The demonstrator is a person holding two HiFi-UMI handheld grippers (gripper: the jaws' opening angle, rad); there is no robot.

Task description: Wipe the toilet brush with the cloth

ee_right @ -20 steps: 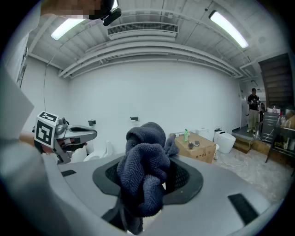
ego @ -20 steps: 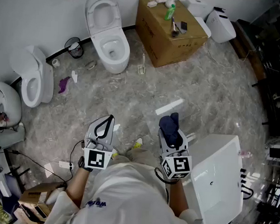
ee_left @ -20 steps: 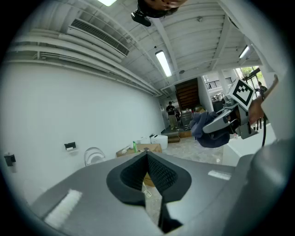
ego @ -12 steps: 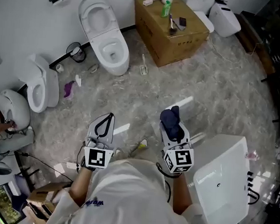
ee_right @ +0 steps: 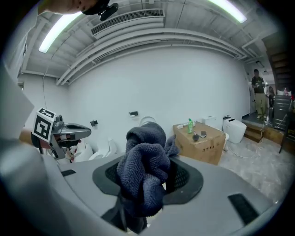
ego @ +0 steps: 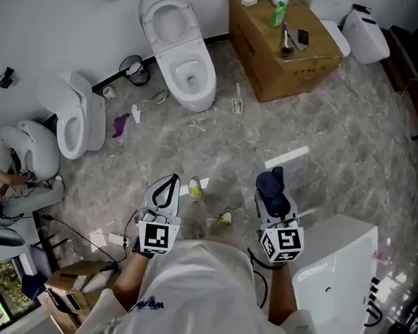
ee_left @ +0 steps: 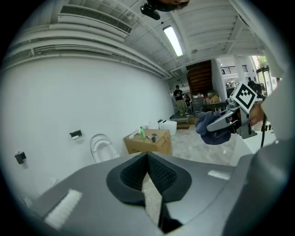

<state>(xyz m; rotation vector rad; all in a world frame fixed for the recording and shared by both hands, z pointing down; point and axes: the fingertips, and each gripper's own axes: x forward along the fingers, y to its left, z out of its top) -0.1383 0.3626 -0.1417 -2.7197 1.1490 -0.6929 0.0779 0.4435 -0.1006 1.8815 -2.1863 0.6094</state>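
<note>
Cloth [ee_right: 143, 170]: dark blue and bunched, clamped in the right tongs [ego: 270, 182] and held above the marbled floor [ego: 338, 135] in front of the person.
Right tongs: closed on the cloth, whose folds spill over the pads and hide the tips.
Left tongs [ee_left: 147, 159]: closed with nothing between them, pad tips meeting, level with the right tongs and apart from them.
Toilet brush [ego: 236, 101]: appears as a slim white upright item on the floor between the white toilet [ego: 184, 52] and the cardboard box [ego: 286, 54], well apart from both tongs. It is too small to make out its head.
Box top: a green bottle [ego: 277, 15] among small items too small to identify.
Hidden: the person's hands sit largely behind the marker cubes in the head view.
</note>
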